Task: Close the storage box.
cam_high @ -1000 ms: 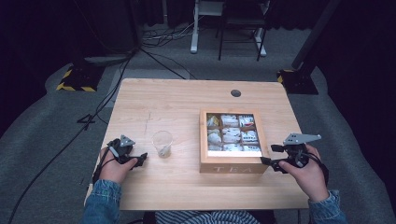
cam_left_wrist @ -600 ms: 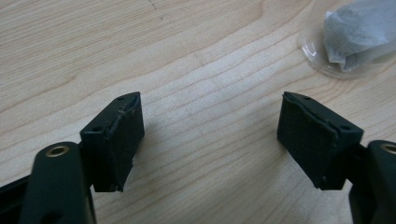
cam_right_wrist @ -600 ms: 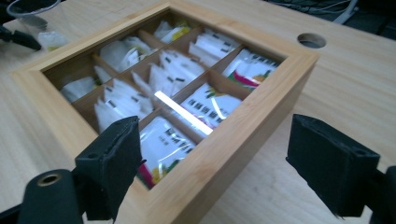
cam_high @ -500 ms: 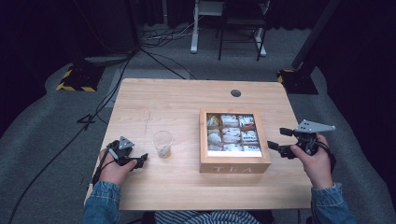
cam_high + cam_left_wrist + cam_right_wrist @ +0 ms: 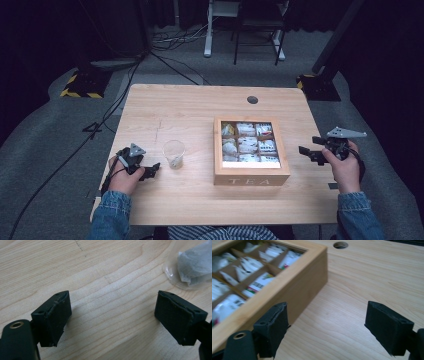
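Observation:
A wooden tea box (image 5: 251, 176) marked TEA stands at the table's middle right, with packets in its compartments (image 5: 244, 267). A clear plastic cup (image 5: 173, 152) with a tea bag (image 5: 196, 263) inside stands to its left. My left gripper (image 5: 152, 170) rests low on the table just left of the cup, jaws wide open over bare wood (image 5: 112, 315). My right gripper (image 5: 311, 148) hovers to the right of the box, pointing at its side wall (image 5: 304, 290), jaws open and holding nothing.
A round cable hole (image 5: 252, 99) sits in the wooden table (image 5: 185, 107) behind the box. Cables and a yellow-black striped base (image 5: 80, 86) lie on the floor at the back left. A chair base (image 5: 240, 30) stands beyond the table.
My right gripper has lifted from the table's front right and moved back alongside the box's right side. The left gripper has stayed in place.

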`<state>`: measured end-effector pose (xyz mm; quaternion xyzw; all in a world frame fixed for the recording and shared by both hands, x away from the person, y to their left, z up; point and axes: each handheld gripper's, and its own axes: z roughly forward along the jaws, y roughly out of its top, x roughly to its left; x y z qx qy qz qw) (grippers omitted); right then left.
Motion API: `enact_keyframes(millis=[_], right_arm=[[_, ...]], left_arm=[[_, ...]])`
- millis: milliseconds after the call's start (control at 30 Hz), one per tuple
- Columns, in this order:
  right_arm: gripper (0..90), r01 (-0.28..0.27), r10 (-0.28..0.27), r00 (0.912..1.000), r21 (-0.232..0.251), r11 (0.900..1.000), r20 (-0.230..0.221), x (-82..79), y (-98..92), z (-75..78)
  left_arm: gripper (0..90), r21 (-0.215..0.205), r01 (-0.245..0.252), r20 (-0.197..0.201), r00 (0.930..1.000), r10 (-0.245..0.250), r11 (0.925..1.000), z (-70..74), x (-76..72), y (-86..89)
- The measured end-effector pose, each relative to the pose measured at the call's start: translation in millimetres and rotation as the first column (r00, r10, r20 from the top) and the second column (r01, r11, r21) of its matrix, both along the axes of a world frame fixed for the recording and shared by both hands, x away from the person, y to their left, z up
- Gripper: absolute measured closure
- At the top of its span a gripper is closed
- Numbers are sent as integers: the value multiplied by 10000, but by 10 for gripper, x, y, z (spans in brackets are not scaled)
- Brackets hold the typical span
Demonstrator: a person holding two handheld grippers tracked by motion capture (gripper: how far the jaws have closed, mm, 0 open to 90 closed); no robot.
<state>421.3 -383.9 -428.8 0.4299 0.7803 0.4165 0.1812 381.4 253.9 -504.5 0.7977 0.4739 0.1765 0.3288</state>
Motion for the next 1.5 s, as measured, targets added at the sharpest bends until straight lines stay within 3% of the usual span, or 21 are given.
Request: enact_keyframes(millis=[167,333,567,733,1000,1133,1200,1500], right_arm=[[196,588,-593,9982,-534,9968,-81,120,-83,-185],[192,601,-622,9971,-486,9970,-436,186,-105,-362],[179,638,-655,9964,-337,9974,-533,194,-121,-539],[165,427,-466,9965,-576,9974,-687,183,-80,-646],[162,403,-494,9950,-1039,9938,-867,158,-27,-718],[157,457,-555,9957,-1278,9907,-742,138,10,-726],[140,773,-849,9946,-1203,9897,-596,128,34,-746],[117,716,-796,9951,-1275,9892,-587,135,49,-752]], left_arm=[[136,64,130,-12,9999,-130,9999,3,23,27],[131,48,93,0,10000,-93,9999,0,34,30],[125,54,71,-29,10000,-71,10000,0,40,28],[119,99,104,-12,9999,-104,9999,0,52,30],[112,93,69,-27,10000,-69,9999,-1,63,26],[111,96,69,-25,10000,-68,9999,-1,63,25],[111,101,71,-26,10000,-71,9999,-1,63,25],[111,106,72,-25,10000,-72,9999,-1,63,25]])
